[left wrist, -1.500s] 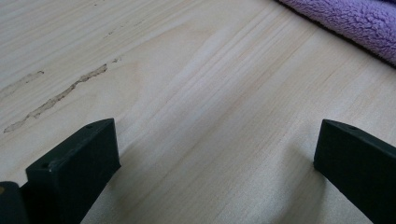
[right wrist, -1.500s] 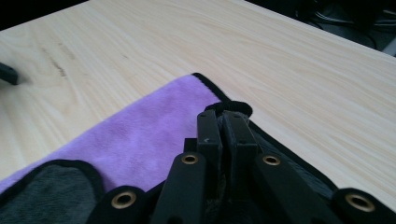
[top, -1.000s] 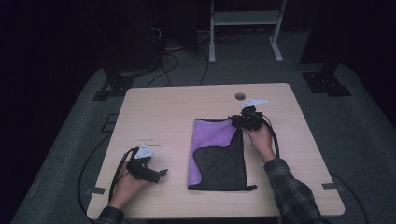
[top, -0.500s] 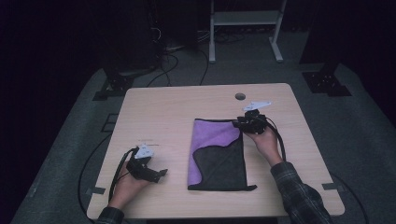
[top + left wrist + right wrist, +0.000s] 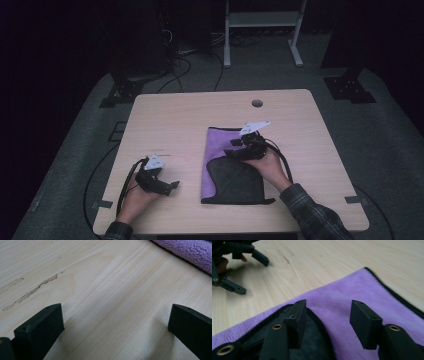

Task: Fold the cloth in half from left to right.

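The purple cloth, partly covered by its dark folded layer, is spread on the desk right of centre, toward the near edge. The right gripper is held low over it, jaws just opened and parted, nothing between them. The left gripper is rested near the near-left corner, jaws wide apart over bare wood.

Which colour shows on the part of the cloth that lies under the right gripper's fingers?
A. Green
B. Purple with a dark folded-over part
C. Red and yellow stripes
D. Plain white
B: in the right gripper view the cloth is purple, with a dark flap edged in black folded onto it near the right gripper.
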